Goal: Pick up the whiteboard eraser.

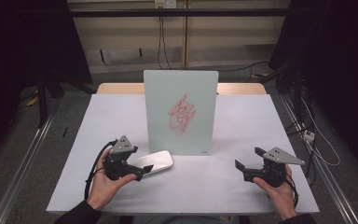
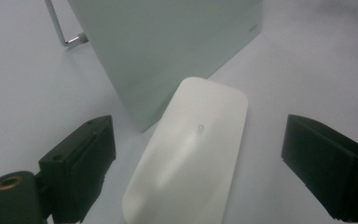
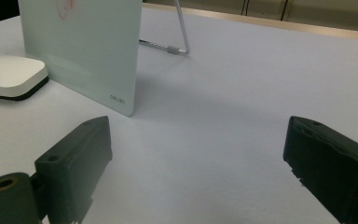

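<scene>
1. At lower left of the high view I see my left gripper (image 1: 142, 170), jaws spread on either side of the white eraser (image 1: 154, 162), not touching it.
2. At centre the glass board (image 1: 180, 112) stands upright on the table (image 1: 242, 121), red scribble (image 1: 182, 115) on it.
3. At lower right my right gripper (image 1: 248, 161) hovers, jaws spread, gripping nothing.

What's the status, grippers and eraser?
Left gripper open, straddling white eraser, not closed. Right gripper open over bare table. Scribbled board upright just behind eraser.
</scene>
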`<act>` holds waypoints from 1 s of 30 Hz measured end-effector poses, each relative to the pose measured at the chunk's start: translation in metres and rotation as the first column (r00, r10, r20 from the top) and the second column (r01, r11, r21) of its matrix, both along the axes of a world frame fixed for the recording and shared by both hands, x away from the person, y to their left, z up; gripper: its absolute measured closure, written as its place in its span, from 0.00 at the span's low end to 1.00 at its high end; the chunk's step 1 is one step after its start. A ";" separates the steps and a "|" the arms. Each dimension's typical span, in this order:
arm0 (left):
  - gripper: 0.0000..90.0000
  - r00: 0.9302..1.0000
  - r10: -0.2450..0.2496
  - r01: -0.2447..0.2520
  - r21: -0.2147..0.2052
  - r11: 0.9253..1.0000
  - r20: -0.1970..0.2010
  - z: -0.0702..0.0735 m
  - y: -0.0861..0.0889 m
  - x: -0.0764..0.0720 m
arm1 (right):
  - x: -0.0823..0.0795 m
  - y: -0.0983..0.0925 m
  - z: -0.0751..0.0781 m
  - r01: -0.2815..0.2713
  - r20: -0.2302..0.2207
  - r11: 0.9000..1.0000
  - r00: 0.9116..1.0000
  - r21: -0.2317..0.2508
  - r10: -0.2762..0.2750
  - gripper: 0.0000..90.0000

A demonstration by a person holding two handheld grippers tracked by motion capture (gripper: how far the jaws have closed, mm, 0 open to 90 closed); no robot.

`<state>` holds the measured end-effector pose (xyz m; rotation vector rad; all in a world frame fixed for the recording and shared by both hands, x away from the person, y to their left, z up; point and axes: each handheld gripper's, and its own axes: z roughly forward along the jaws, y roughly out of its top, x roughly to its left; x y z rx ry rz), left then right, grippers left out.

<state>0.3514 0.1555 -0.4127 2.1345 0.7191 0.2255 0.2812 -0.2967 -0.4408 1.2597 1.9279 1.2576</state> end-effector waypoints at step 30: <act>0.27 0.991 -0.097 0.118 0.247 0.962 -0.097 -0.019 -0.041 0.021 | 0.001 0.002 -0.001 -0.024 -0.009 1.000 1.000 -0.002 0.024 0.09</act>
